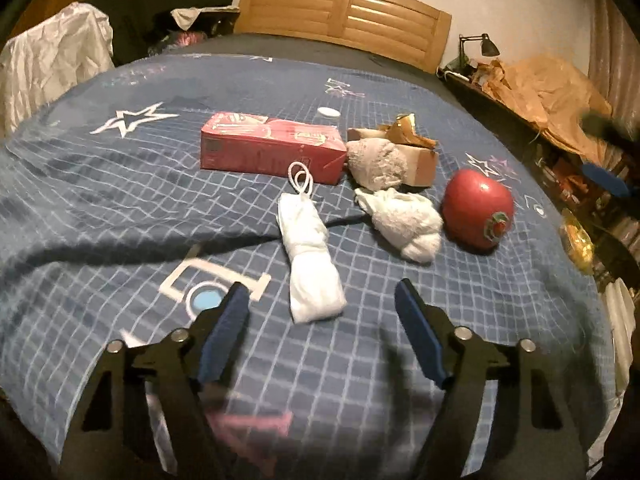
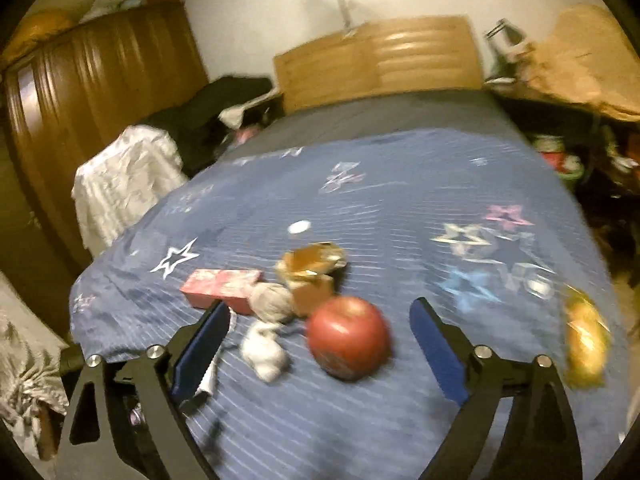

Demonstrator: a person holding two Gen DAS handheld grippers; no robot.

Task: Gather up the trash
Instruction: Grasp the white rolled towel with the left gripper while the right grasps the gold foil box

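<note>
Both tools are at the approach step, hovering over the bed (image 1: 120,208) with nothing between their fingers: the left tool (image 1: 320,300) stands partly open just short of a folded white mask (image 1: 312,264), the right tool (image 2: 320,320) wide open before a red apple (image 2: 348,338). Next, I judge, each must come down and straddle its piece. The trash lies clustered mid-bed: pink carton (image 1: 272,152), crumpled tissues (image 1: 404,220), torn box (image 1: 416,148).

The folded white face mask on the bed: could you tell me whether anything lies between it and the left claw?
Nothing visible does. The face mask lies just ahead of the open left claw with only bare bedspread between; the crumpled tissue sits off to its right.
</note>
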